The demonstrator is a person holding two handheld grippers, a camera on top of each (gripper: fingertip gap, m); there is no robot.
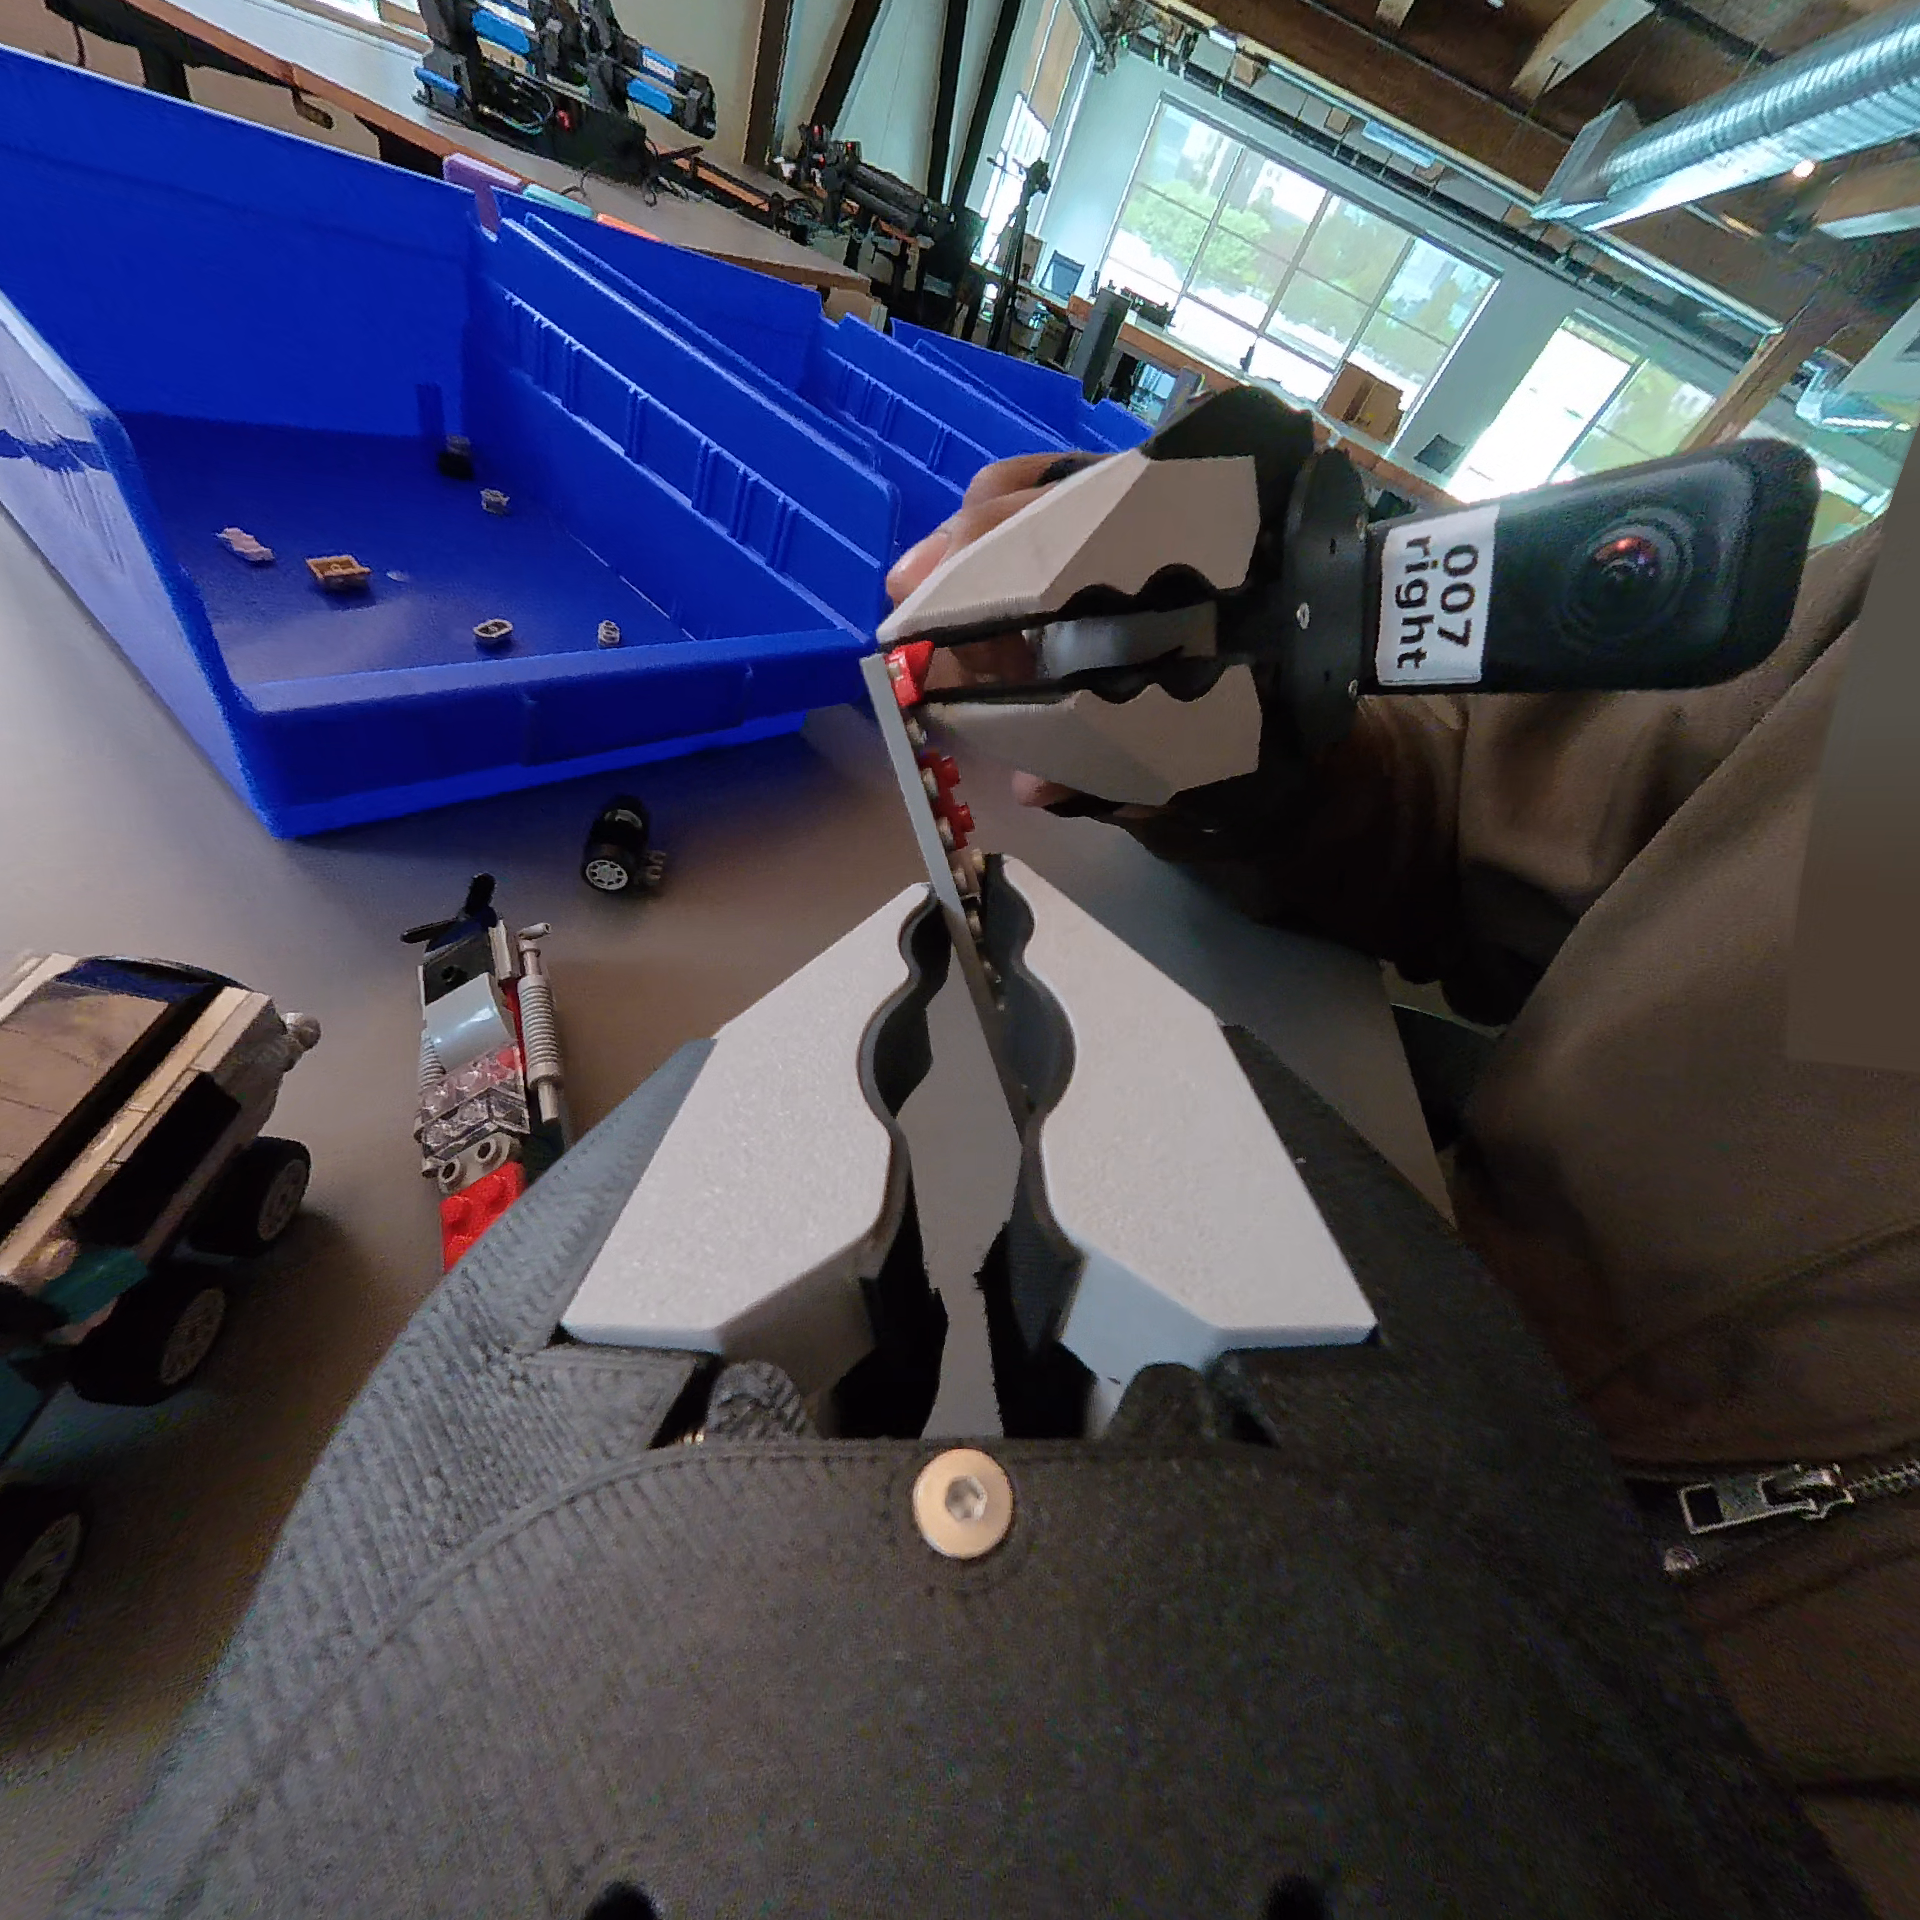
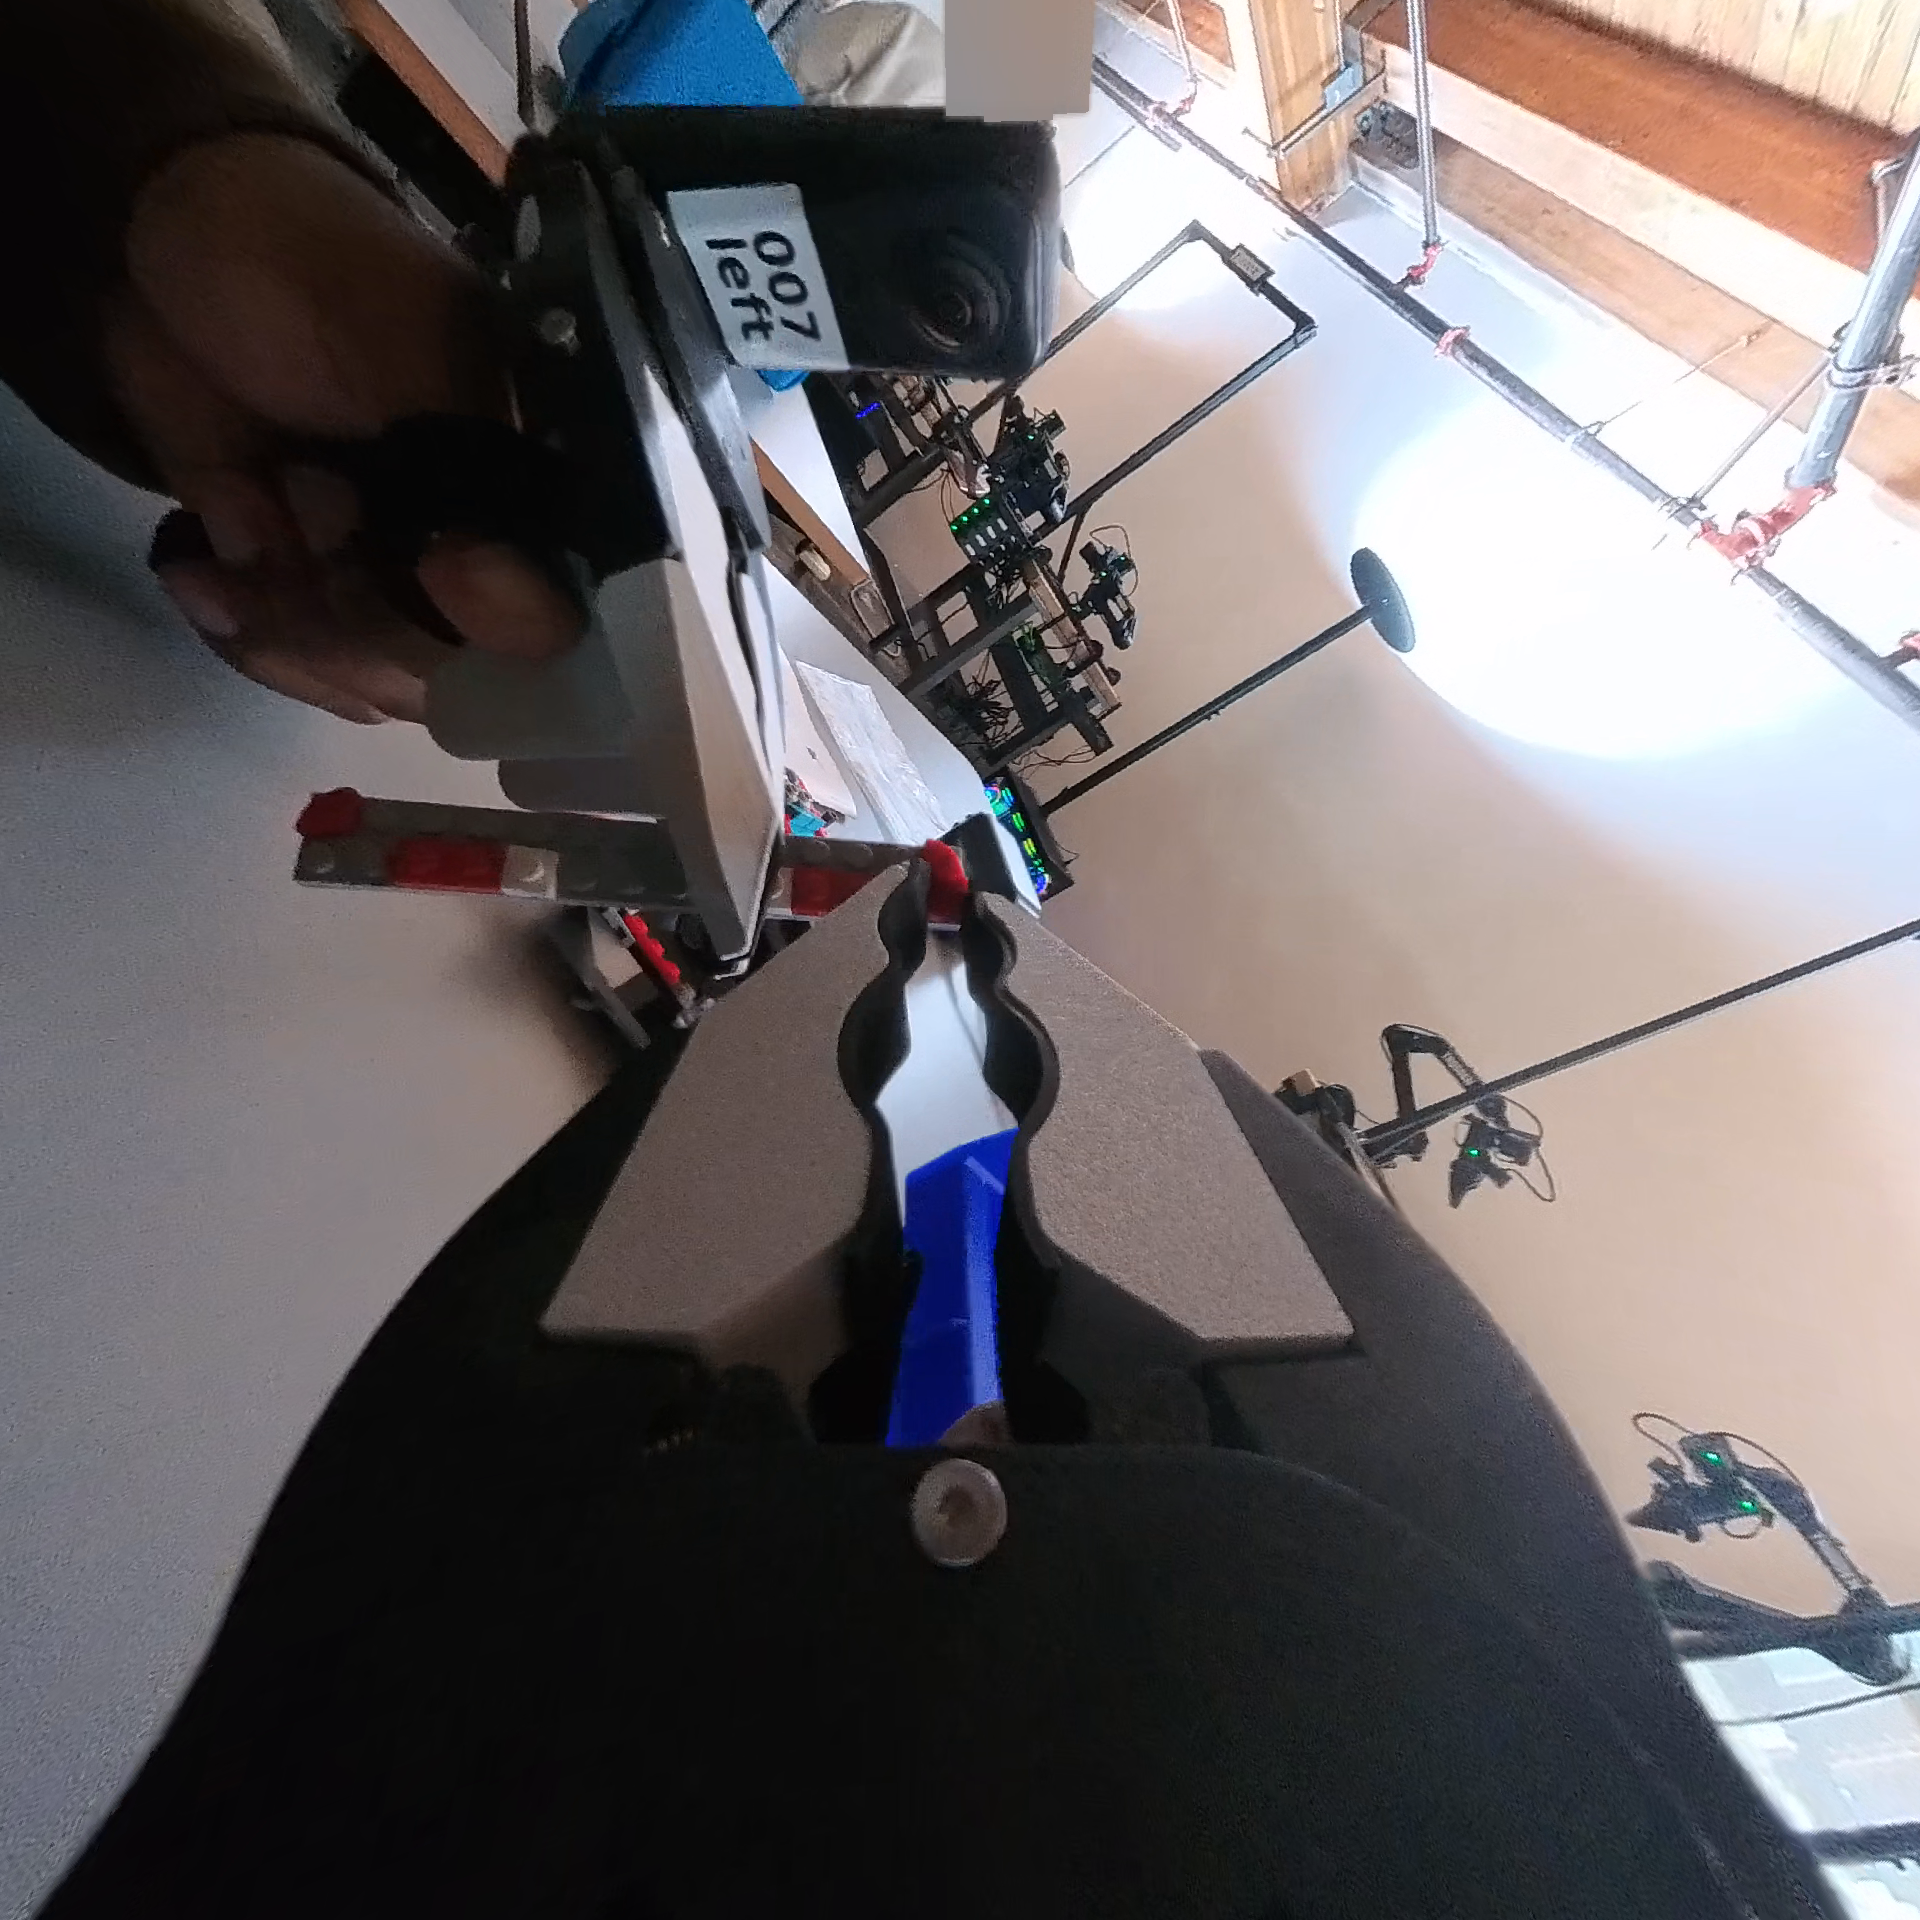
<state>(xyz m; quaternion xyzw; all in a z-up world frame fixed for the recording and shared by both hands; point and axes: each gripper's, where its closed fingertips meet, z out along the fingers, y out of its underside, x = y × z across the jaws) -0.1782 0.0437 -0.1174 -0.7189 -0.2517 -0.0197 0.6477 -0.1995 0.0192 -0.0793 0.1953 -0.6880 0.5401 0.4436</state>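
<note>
Holding a long grey brick plate [image 1: 940,831] edge-up above the table [image 1: 156,831], the left gripper [image 1: 961,894] is pinching it mid-length, jaws nearly closed on it. The right gripper [image 1: 902,665] is nipping the small red piece [image 1: 914,663] at its far end, though blur is making that contact a bit hard to judge. Looking light, stiff, studded plastic, so gripping the flat faces seems safest.

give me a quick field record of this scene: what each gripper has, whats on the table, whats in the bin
left gripper: fingers shut on a long grey brick plate, gripping its middle
right gripper: fingers pinch a small red piece at the plate's far end
plate: studded, carrying red pieces, held off the table
table: loose wheel pair, partly built brick assembly, toy vehicle
blue bin: a few small loose parts
</note>
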